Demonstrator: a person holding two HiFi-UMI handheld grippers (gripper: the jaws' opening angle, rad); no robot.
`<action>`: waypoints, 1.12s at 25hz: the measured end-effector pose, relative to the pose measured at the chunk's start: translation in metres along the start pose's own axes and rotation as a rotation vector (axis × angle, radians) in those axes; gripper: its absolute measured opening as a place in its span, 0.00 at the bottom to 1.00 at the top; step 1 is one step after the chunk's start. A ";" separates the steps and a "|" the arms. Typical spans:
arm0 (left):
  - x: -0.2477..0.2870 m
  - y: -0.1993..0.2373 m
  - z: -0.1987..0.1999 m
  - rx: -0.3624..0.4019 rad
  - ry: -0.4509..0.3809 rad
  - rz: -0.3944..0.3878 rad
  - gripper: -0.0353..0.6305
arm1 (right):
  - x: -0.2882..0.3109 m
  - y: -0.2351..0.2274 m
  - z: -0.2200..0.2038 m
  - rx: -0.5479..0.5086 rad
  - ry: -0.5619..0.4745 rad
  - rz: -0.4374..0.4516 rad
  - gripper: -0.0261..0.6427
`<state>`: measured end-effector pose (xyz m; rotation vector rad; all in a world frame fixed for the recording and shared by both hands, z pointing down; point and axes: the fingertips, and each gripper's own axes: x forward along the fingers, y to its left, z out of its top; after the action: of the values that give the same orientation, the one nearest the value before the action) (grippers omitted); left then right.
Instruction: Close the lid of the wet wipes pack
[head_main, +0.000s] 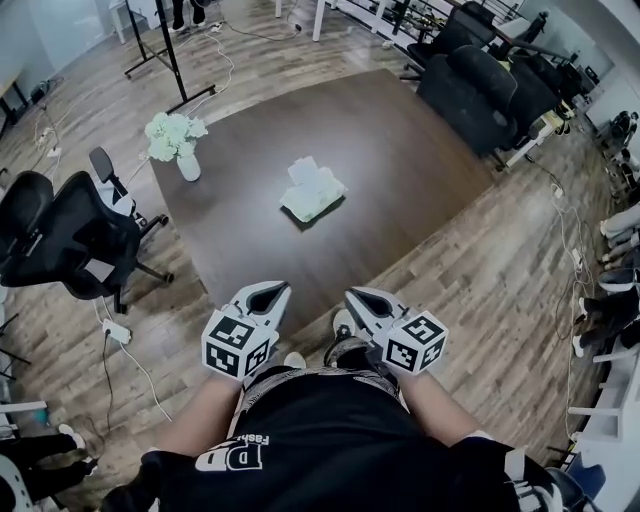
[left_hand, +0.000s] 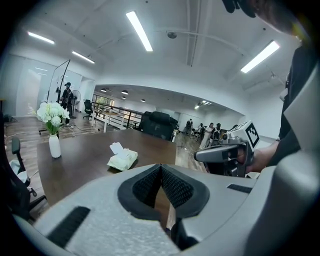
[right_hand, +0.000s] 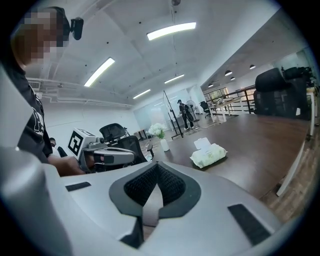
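Dark wooden table (head_main: 400, 150) fills the middle of the head view, with black office chairs (head_main: 60, 235) off its left side. I stand at the near edge, so everything on the top is well out of reach.

Both tools are held low and close to my body, side by side and pointed towards the table. I judge this a carry posture, not a working one.

Left gripper (head_main: 268, 292): jaws closed, ribbed pads meeting at the tips, nothing between them. Right gripper (head_main: 360, 298): the same, pads together and empty. Closed tips make sense to me here, since a lid wants a push rather than a pinch.

A white vase of flowers (head_main: 178, 145) stands near the table's left corner, well apart from the target and clear of a straight approach.

The wet wipes pack (head_main: 313, 192) lies alone near the table's centre. It is a soft, pale green pouch, a little rumpled and lying flat. Its white lid (head_main: 303, 168) stands up, open, at the far end, hinged away from me. The task is not yet begun.
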<state>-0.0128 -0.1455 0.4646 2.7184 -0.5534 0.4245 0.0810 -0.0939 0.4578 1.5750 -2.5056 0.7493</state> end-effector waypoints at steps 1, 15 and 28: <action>0.003 0.004 0.002 0.002 -0.003 0.009 0.08 | 0.005 -0.004 0.002 -0.001 0.002 0.007 0.05; 0.077 0.072 0.047 -0.007 -0.007 0.189 0.08 | 0.068 -0.080 0.060 -0.044 0.036 0.157 0.05; 0.174 0.148 0.094 -0.003 0.021 0.314 0.08 | 0.102 -0.159 0.077 -0.002 0.090 0.283 0.05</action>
<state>0.0983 -0.3652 0.4792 2.6247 -0.9792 0.5269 0.1853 -0.2675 0.4807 1.1686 -2.6910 0.8280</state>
